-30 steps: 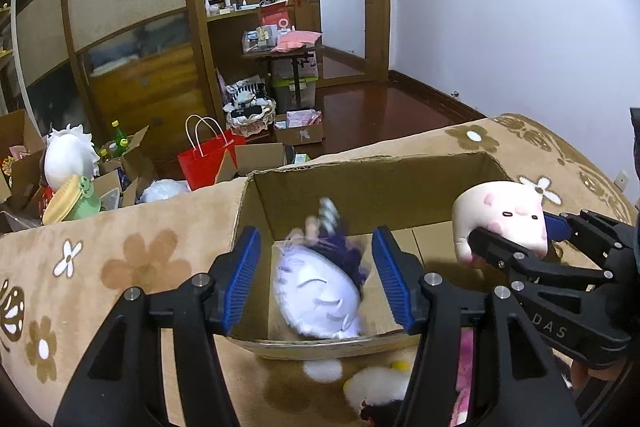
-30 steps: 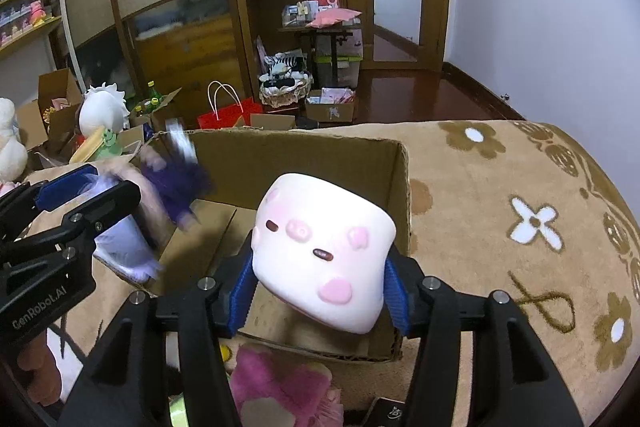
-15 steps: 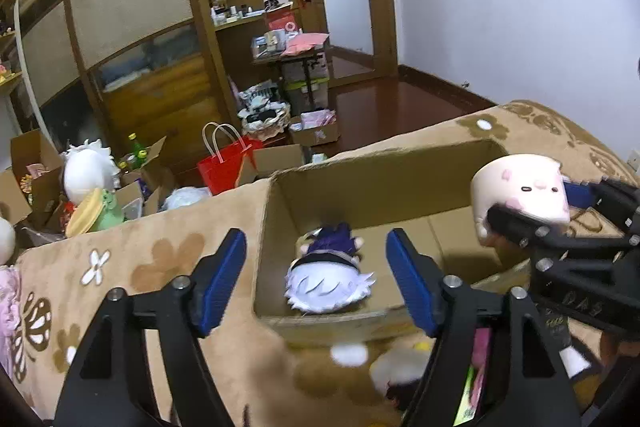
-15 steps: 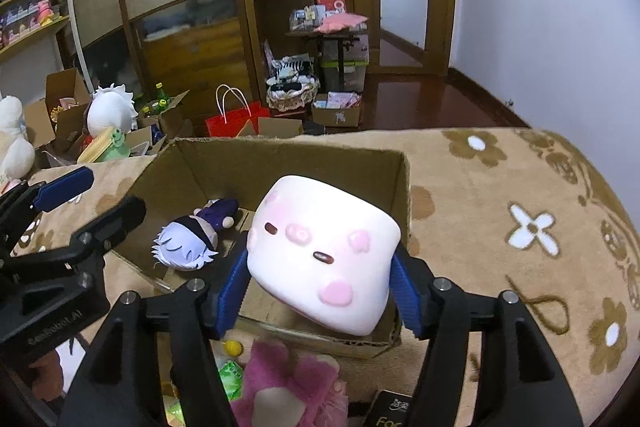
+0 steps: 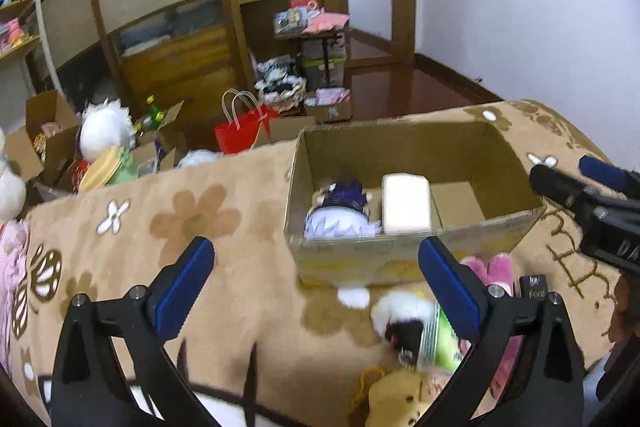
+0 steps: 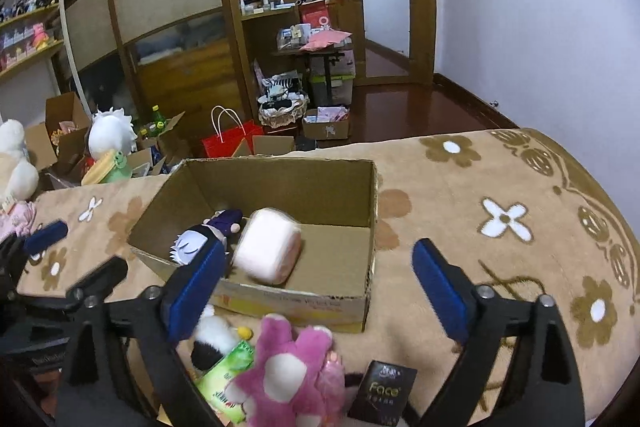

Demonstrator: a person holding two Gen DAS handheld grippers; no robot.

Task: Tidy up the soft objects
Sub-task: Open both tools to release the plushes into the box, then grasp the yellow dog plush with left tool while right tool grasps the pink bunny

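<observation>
Both toys are in the box [image 6: 372, 195], and both grippers' fingers have just spread open, empty. Next up, I'd guess, is the pink plush [image 6: 288, 367], lying right under the right gripper [image 6: 316, 287], closer than the left gripper [image 5: 316, 287].

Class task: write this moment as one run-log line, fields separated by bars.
left claw: just opened, empty | right claw: just opened, empty | white-haired doll, marshmallow plush: in cardboard box | pink plush: outside

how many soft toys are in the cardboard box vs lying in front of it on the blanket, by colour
In the cardboard box:
white-haired doll in purple: 1
pale pink marshmallow plush: 1
In front of the box, on the blanket:
magenta plush: 1
black-and-white plush: 1
tan plush: 1
Total: 5 soft toys; more may be hidden behind the grippers.
</observation>
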